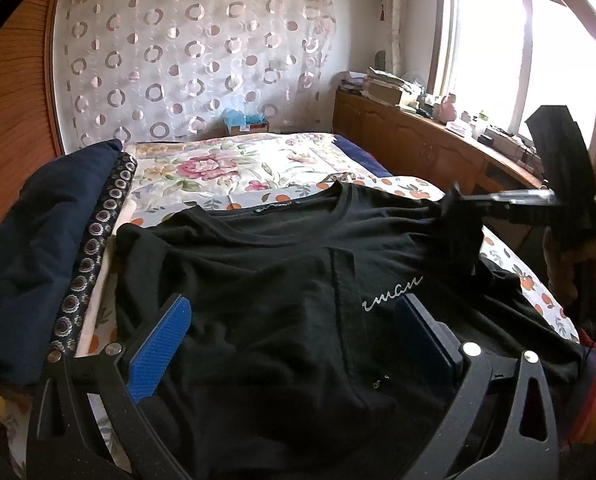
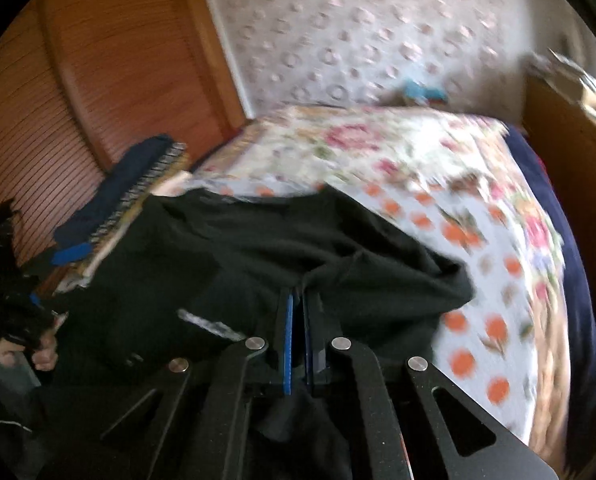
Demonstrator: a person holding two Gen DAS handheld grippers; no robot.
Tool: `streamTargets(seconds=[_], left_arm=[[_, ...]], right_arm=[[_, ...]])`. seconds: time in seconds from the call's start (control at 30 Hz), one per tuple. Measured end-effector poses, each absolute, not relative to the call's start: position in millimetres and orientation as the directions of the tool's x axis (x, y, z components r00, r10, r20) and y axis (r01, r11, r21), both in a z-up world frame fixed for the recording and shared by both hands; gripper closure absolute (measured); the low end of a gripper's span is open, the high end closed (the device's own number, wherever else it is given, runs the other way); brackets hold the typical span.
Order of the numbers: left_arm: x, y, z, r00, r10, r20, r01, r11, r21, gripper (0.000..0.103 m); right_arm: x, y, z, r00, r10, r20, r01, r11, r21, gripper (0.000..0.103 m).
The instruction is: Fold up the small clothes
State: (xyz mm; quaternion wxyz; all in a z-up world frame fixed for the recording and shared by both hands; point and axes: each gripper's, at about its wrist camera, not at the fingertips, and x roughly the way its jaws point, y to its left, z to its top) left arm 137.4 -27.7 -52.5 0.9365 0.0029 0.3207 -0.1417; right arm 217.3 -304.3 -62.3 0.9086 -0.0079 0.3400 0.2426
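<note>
Across the bed (image 1: 258, 160), with its flowered and orange-dotted cover, I am looking at the big picture first: wooden panelling on one side, a sheer curtain with ring patterns (image 1: 186, 52) behind, a window (image 1: 518, 52) glaring bright over a cluttered wooden cabinet (image 1: 418, 136). Lying spread on the cover is the black T-shirt (image 1: 278, 280), neckline toward the far end, white script lettering showing on its chest. Beside it, a stack of dark blue and patterned folded clothes (image 1: 58, 220) is sitting at the bed's edge.

Now my 2 grippers. My left gripper (image 1: 294, 340) is hovering low over the shirt's near part, its blue pads standing wide apart and gripping nothing, cloth lying between and beneath them. My right gripper (image 2: 298, 336) is pinching the shirt: its blue pads are pressed together with a fold of black cloth caught at the tips, and the fabric is rising in a ridge toward them. From the left view, that gripper (image 1: 456, 204) is lifting the shirt's shoulder area off the cover. The right view is blurred.
</note>
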Motion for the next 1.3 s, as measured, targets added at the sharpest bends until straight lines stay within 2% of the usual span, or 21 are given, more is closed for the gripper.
streamTargets(seconds=[0.2,0.27,0.33,0.67,1.1,1.3], left_arm=[[130,-17,-50,0.768,-0.244,-0.593,0.242,0.967,-0.084,0.001],[129,-14,-51,0.769,-0.238,-0.594,0.234,0.968,-0.085,0.001],[127,-12,-51,0.771,-0.233,-0.593,0.229,0.97,-0.083,0.001],[126,-6,-56,0.771,-0.226,-0.595,0.215,0.972,-0.091,0.001],[104,-13,-57,0.772,-0.233,-0.591,0.231,0.97,-0.081,0.001],[94,-14,-55,0.778,-0.219,-0.589,0.221,0.973,-0.069,0.001]], right_arm=[[229,-247,-51,0.612,0.505,-0.609,-0.557,0.821,0.121,0.099],[235,-238,-54,0.607,0.505,-0.614,-0.57,0.815,0.106,0.089],[239,-239,-56,0.633,0.46,-0.623,-0.538,0.84,0.073,0.072],[195,-271,-80,0.649,0.389,-0.654,-0.472,0.88,0.054,0.072],[130,-263,-111,0.593,0.395,-0.702,-0.507,0.86,0.056,0.072],[145,-253,-124,0.626,0.294,-0.723,-0.479,0.876,-0.058,0.073]])
